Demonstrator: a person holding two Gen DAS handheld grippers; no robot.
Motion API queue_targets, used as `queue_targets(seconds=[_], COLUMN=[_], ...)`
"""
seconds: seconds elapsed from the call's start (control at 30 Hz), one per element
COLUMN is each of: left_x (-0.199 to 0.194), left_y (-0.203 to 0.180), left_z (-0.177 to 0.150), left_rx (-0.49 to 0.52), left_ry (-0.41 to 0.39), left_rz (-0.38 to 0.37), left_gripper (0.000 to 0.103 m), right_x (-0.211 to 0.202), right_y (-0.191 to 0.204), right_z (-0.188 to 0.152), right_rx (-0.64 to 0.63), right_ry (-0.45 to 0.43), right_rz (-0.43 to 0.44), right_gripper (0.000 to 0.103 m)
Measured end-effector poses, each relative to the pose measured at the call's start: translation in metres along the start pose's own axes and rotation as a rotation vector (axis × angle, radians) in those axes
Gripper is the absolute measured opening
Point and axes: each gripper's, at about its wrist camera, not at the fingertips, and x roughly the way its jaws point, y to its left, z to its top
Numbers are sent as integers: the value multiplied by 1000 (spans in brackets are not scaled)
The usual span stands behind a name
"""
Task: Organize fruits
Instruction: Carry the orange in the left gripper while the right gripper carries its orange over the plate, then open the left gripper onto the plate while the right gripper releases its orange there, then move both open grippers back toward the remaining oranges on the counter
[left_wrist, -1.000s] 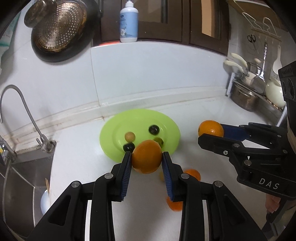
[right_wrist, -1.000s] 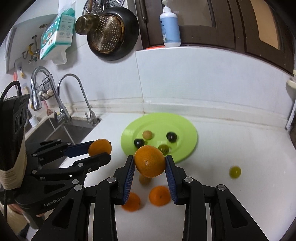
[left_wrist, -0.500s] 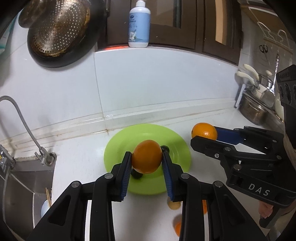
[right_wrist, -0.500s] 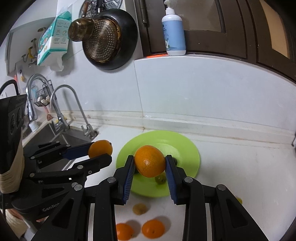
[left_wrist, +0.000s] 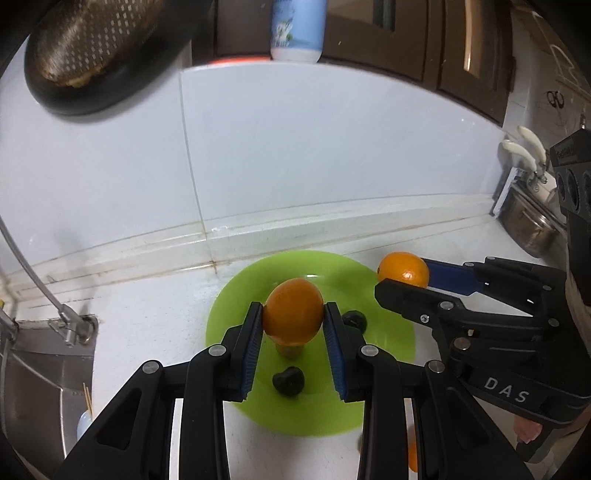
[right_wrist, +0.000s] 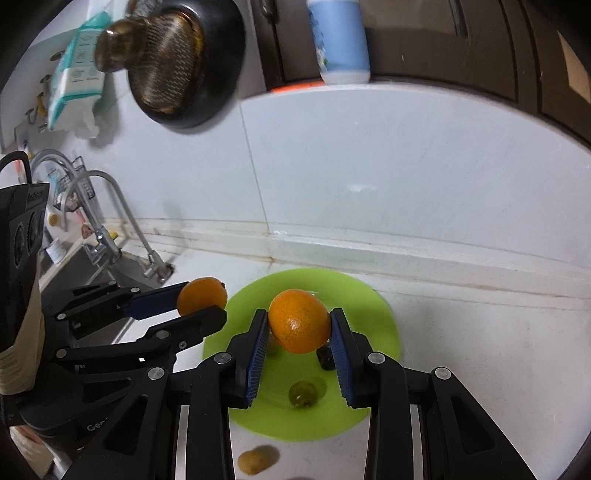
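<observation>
Holding small fruits (left_wrist: 288, 381): green plate (left_wrist: 391, 332)

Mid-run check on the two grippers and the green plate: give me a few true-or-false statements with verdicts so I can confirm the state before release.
1. Each gripper is shut on an orange. True: the left gripper clamps the left orange, and the right gripper clamps the right orange.
2. The green plate holds no fruit. False: small dark and greenish fruits already lie on it.
3. Both oranges are held above the plate. True.
4. The faucet stands on the right side of the right wrist view. False: it is on the left.
5. A small yellowish fruit lies off the plate on the counter. True.
</observation>
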Motion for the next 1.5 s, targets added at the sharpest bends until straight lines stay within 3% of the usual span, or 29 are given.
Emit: queue_targets(seconds=[0.4,0.63,0.73,0.83,1.5], left_x=[61,70,70,67,-12], left_y=[16,13,14,15,-2], left_z=[5,9,11,13,1], left_rx=[-29,-12,-10,-15,5], left_ry=[101,129,133,131,16], left_rz=[10,5,12,7,87], left_gripper=[33,33,38,45,56], right_x=[63,75,77,76,3], right_y=[-15,-22,-23,-24,-15], right_z=[-1,0,1,2,-7], right_rx=[-5,6,2,10,3], right_ry=[99,124,131,127,28], right_rz=[-33,-23,-29,-41,-49], right_gripper=[34,34,35,38,38])
